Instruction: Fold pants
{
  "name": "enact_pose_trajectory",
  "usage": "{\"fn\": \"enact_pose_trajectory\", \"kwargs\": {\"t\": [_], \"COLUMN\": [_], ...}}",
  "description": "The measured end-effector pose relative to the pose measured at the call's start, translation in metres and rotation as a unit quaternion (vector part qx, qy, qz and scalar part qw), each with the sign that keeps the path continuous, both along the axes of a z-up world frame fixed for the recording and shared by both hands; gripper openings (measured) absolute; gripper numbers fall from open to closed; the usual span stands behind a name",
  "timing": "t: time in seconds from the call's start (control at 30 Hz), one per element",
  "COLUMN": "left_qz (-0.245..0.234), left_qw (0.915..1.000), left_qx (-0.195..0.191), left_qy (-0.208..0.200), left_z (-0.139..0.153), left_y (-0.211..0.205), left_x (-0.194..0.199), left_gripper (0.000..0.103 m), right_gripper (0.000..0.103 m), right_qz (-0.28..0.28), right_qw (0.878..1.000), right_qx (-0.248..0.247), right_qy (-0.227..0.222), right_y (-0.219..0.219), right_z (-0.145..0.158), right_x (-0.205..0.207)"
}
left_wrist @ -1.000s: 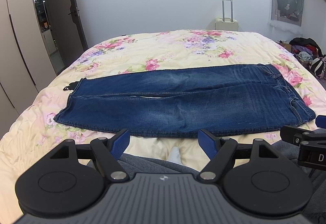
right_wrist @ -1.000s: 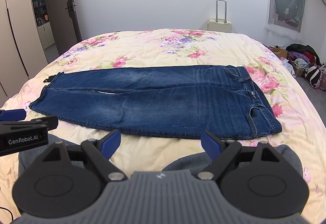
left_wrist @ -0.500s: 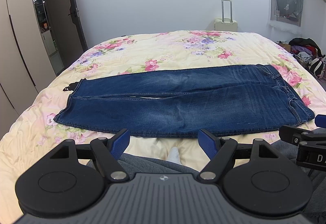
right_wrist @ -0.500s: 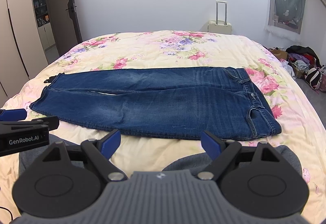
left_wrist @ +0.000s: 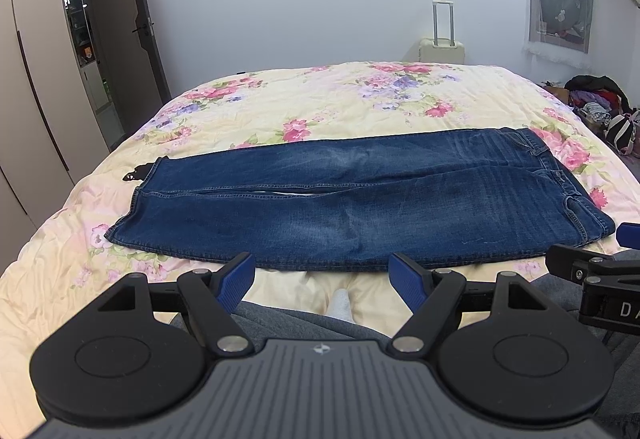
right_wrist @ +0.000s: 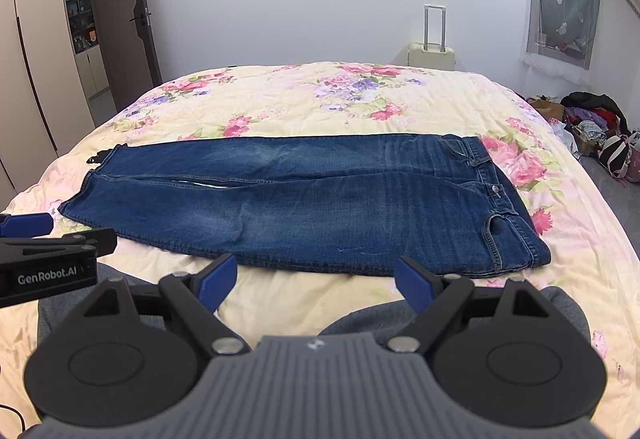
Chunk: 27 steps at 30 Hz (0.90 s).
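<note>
Dark blue jeans (left_wrist: 352, 203) spread flat across floral bedspread (left_wrist: 320, 99), waistband to the right, leg hems to the left, legs side by side with a thin pale gap between. Left gripper (left_wrist: 322, 277) spread wide, grasping nothing, poised just short of the near edge of the denim. Right gripper (right_wrist: 316, 279) likewise released and empty, same near edge. Grey-clad knees (right_wrist: 360, 319) below; possibly a white sock (left_wrist: 340, 305). Cream suitcase (left_wrist: 442, 47) against the far wall

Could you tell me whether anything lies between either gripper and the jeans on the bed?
Nothing visible does. Both the left gripper and right gripper are open, and only bare floral bedspread separates them from the jeans.
</note>
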<state>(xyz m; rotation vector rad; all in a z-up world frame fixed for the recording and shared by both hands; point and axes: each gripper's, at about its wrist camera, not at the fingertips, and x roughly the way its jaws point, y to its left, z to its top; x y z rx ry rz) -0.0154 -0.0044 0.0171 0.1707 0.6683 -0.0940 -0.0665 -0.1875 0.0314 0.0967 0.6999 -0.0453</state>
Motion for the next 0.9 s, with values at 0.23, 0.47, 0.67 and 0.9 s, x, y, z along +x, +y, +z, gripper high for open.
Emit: {"fn": "enact_pose_trajectory", "kwargs": {"t": [0.23,0.47,0.67,0.9], "left_qz": [-0.001,-0.006,-0.022,-0.017], "left_qw": [1.0000,1.0000,0.9993,0.9933], "left_qx": [-0.001,-0.005,-0.001,0.085], "left_qy": [-0.002,-0.006,-0.029,-0.076], "left_z": [0.001,0.001,0.001,-0.012], "left_y": [-0.001,-0.001,0.013,0.061], "left_x": [-0.001,-0.003,0.000,0.027], "left_gripper": [0.089,0.089,0.085,0.049], "right_gripper": [0.082,0.082,0.082,0.082], "right_qz": [0.000,0.003,0.015,0.052], "right_qw": [1.000,1.000,1.000,0.997], "right_qx": [-0.001,-0.003,0.007,-0.009], "right_qy": [-0.004,-0.005,-0.006,-0.059], "right_y": [-0.001,-0.001,-0.004,-0.040], "right_z": [0.002,0.003,0.002,-0.001], "right_x": [-0.003,-0.005,-0.004,0.007]}}
